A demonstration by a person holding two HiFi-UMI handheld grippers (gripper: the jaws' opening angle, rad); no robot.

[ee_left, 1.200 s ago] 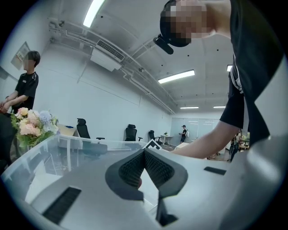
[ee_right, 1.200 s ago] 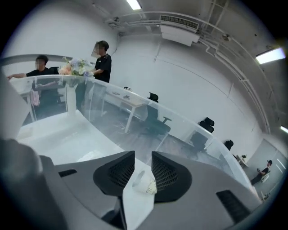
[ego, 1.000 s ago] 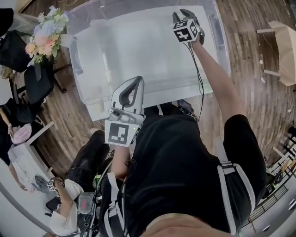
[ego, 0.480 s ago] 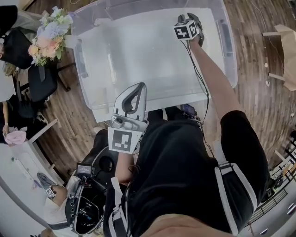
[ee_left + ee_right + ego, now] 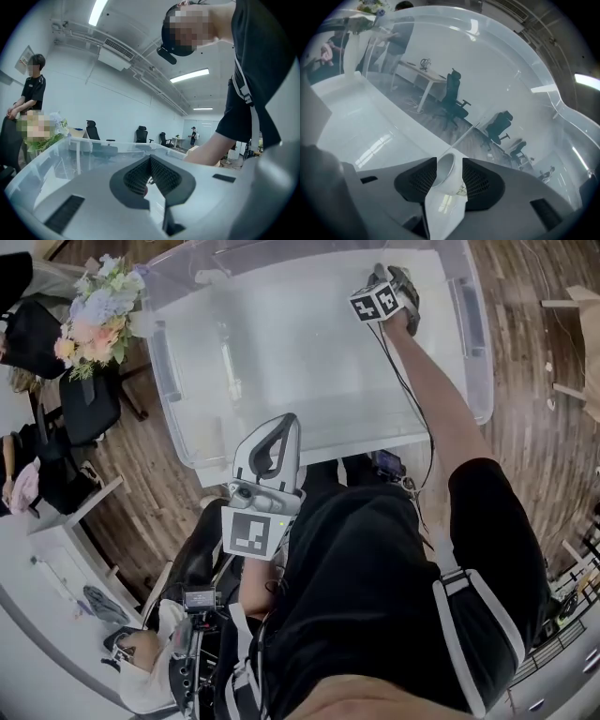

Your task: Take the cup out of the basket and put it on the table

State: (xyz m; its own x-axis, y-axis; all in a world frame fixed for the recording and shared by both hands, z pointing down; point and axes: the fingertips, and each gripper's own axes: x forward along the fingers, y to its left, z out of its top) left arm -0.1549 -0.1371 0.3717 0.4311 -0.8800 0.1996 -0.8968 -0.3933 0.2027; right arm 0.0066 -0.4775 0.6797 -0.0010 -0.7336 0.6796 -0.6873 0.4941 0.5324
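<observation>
Right gripper (image 5: 392,279), fingers opening around white cup (image 5: 446,180) inside clear basket (image 5: 165,362); left gripper (image 5: 150,165), fingers pressed together.

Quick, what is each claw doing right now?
Left claw: closed, holding nothing.
Right claw: opening, with the white cup between its jaws, not gripped.
</observation>
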